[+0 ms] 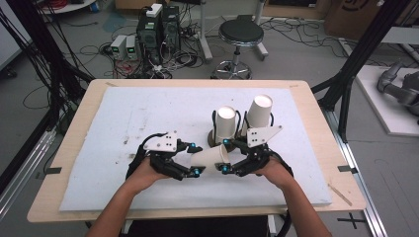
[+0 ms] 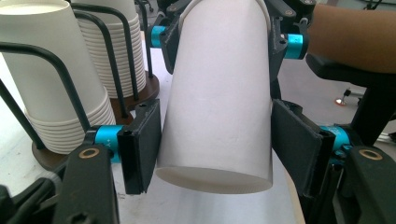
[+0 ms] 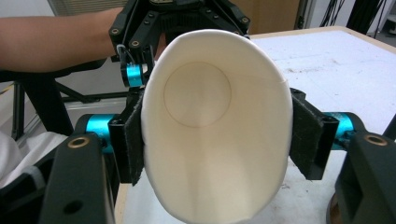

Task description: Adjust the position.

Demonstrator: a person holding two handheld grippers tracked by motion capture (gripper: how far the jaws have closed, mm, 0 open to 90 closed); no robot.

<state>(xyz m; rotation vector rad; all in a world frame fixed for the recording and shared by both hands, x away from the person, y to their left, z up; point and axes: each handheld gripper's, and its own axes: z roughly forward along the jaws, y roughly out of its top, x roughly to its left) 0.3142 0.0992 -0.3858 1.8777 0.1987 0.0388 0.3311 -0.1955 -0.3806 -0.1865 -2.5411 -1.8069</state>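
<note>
A white paper cup (image 1: 210, 158) hangs on its side just above the white mat (image 1: 123, 113), held between both grippers. My left gripper (image 1: 195, 159) is shut on its base end, and in the left gripper view the two black pads (image 2: 144, 144) press the cup (image 2: 219, 93) from either side. My right gripper (image 1: 226, 157) is shut on the rim end. In the right gripper view the cup's mouth (image 3: 210, 140) is squeezed into an oval between the pads (image 3: 306, 135), and I look straight into it.
Two stacks of paper cups (image 1: 226, 123) (image 1: 258, 111) stand in black wire holders on round brown bases just behind the grippers. The mat lies on a wooden table (image 1: 74, 128). Beyond the far edge are a stool (image 1: 240, 37) and computers with cables (image 1: 158, 34).
</note>
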